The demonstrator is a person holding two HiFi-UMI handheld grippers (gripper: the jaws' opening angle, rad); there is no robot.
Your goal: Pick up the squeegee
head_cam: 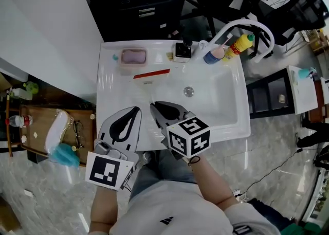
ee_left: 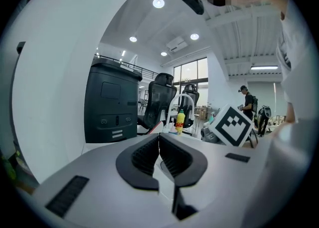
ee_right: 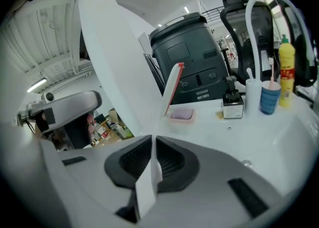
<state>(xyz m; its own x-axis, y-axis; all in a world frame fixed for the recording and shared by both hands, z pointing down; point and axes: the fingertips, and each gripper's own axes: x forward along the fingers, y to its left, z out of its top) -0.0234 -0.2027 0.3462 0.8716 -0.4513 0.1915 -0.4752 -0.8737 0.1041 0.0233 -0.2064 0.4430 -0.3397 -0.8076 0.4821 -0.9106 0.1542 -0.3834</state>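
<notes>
Squeegee [head_cam: 151,74]: its red-edged blade is poised over the white sink [head_cam: 231,106], and a thin white handle runs back to the right hand-held gripper [ee_right: 152,138].
Right grip: the jaws are clamped on the handle's near end.
Left hand-held gripper [ee_left: 159,141]: jaws together, nothing between them.
Doing it well: lifting straight with firm pressure looks wise, as the long blade could pivot in the pads.
Hard to see: from above the handle nearly vanishes against the basin, and how deep it sits in the pads is unclear.

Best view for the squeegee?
Right gripper view: the squeegee runs up the centre, handle clamped in the right gripper, red-edged blade ahead. Head view shows it small, over the sink. Left gripper view shows almost nothing of it.
</notes>
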